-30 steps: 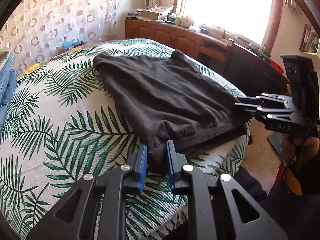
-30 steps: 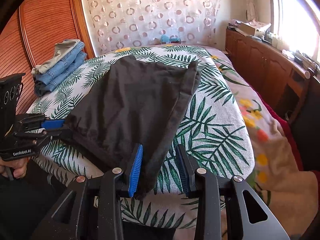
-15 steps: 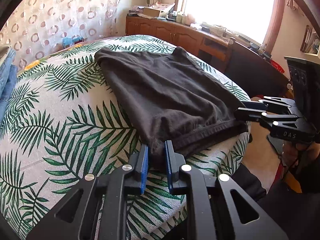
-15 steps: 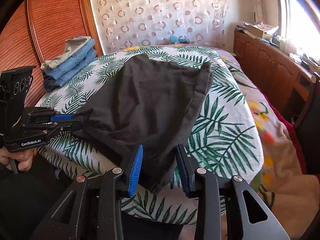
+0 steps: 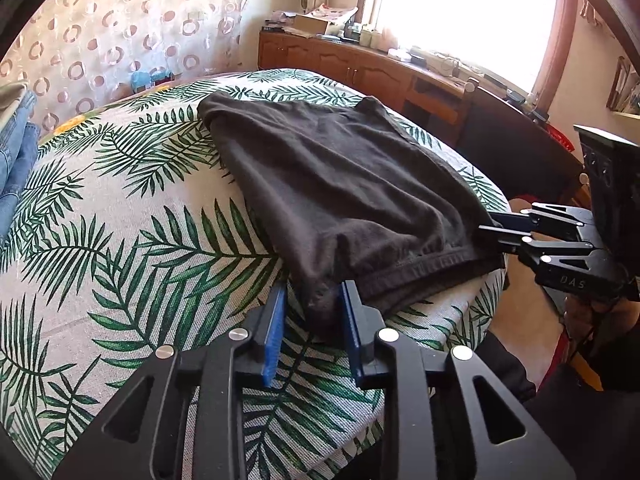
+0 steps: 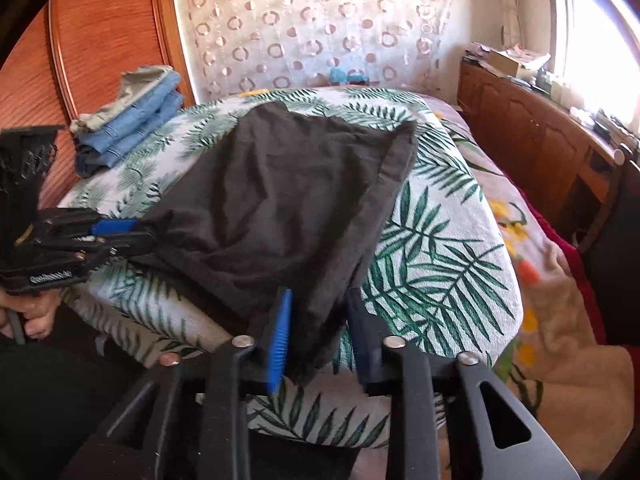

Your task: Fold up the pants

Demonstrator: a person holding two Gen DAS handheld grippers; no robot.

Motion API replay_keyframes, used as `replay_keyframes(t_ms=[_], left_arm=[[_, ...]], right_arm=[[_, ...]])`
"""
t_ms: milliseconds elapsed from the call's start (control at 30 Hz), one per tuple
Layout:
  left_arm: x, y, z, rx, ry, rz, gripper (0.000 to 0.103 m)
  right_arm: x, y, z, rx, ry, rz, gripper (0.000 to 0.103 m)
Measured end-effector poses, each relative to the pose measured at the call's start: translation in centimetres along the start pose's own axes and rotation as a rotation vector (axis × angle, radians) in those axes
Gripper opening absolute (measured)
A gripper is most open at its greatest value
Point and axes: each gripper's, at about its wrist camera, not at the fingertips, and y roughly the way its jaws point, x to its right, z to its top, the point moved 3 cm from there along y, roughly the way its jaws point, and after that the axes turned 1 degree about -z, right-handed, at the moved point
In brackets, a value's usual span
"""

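Note:
Dark grey pants (image 5: 340, 192) lie folded on the palm-leaf bed cover (image 5: 120, 240), with the near hem at the bed's front edge. My left gripper (image 5: 312, 320) is open, its blue pads either side of the near left corner of the pants. My right gripper (image 6: 318, 332) is open too, with the near right corner (image 6: 316, 320) hanging between its fingers. Each gripper shows in the other's view: the right one (image 5: 492, 228) at the pants' right corner, the left one (image 6: 132, 236) at the left corner. The pants also show in the right wrist view (image 6: 288, 200).
A stack of folded jeans (image 6: 128, 120) sits at the far left of the bed by a wooden wardrobe (image 6: 100, 40). A wooden sideboard (image 5: 380, 72) runs under the window. A dark chair (image 5: 512, 148) stands at the bed's right side.
The left gripper has opened from shut on the pants corner. The right gripper stays open. Both have drawn the view slightly closer to the bed edge; the pants lie flatter.

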Motion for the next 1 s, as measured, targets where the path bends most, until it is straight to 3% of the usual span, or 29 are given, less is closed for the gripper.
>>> replay_keyframes(t_ms=[467, 500, 633, 800, 900, 1000], left_arm=[[0.1, 0.2, 0.2, 0.002, -0.015, 0.008, 0.032], [0.1, 0.3, 0.2, 0.002, -0.019, -0.001, 0.032], [0.4, 0.3, 0.1, 0.001, -0.018, -0.003, 0.032], [0.9, 0.3, -0.1, 0.004, -0.006, -0.025, 0.031], [1.1, 0.2, 0.0, 0.008, 0.006, -0.027, 0.011], [1.0, -0.5, 0.4, 0.035, -0.011, -0.023, 0.008]], right_arm=[[-0.9, 0.2, -0.1, 0.021, -0.005, -0.023, 0.039], [-1.0, 0.2, -0.1, 0.021, -0.006, -0.018, 0.038], [-1.1, 0.2, -0.1, 0.021, -0.005, 0.032, 0.017], [-0.8, 0.3, -0.2, 0.027, 0.009, 0.063, 0.009], [-0.1, 0.4, -0.2, 0.037, 0.041, 0.091, 0.008], [0.1, 0.1, 0.2, 0.055, 0.048, 0.108, 0.007]])
